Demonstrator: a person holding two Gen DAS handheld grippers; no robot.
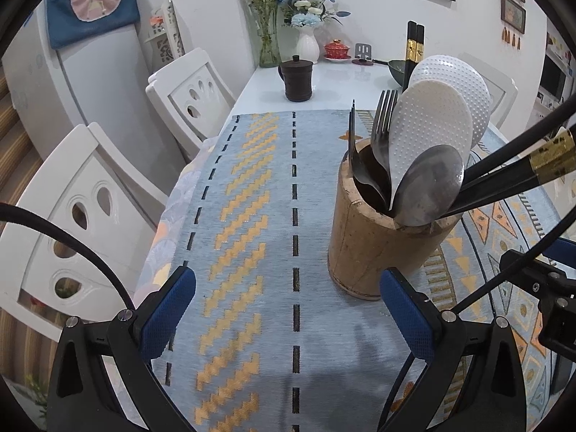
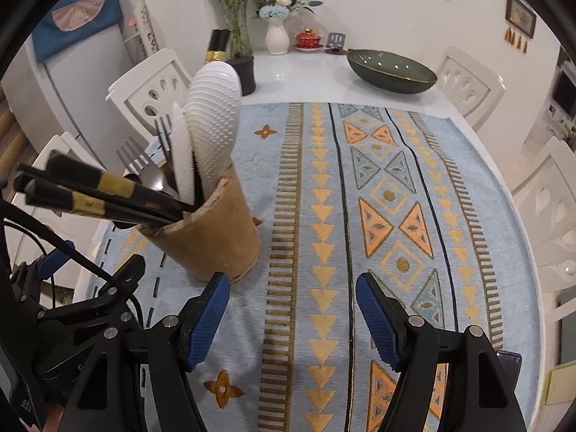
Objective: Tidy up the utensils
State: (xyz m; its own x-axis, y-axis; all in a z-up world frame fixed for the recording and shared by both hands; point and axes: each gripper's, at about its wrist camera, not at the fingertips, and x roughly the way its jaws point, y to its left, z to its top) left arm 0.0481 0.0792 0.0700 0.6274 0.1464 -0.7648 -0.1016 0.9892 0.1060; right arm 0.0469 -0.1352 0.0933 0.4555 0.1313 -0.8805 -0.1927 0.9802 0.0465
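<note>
Nearest me, my left gripper (image 1: pixel 288 318) hangs over the patterned cloth (image 1: pixel 252 216) with its jaws spread wide and nothing between them. My right gripper (image 2: pixel 292 318) is the same: released, empty, blue pads facing each other across bare cloth. From the right wrist view the left gripper's black frame sits low at the left edge, close beside my right one, so the 2 tools could knock together if I swing either inward.

Just beyond the fingers stands the wooden holder (image 1: pixel 378 237), upright on the cloth, a little right of the left gripper and left of the right one. It already carries the utensils: a steel spoon (image 1: pixel 428 187), 2 forks (image 1: pixel 383 126), 2 white dimpled rice paddles (image 1: pixel 432 122) and several black chopsticks (image 1: pixel 504 169) with gold bands. I see no loose utensil on the cloth, so I judge the sorting is close to finished.

The chopsticks lean far out over the rim toward my grippers. Brushing them on a retreat could lever the holder over or flick one out.

Farther off, on the bare white table (image 1: pixel 338 75), sit a dark lidded mug (image 1: pixel 297 81), a green bowl (image 2: pixel 392 70), a red lidded cup (image 1: pixel 336 49) and a white vase (image 1: pixel 307 45) of flowers, well clear.
</note>
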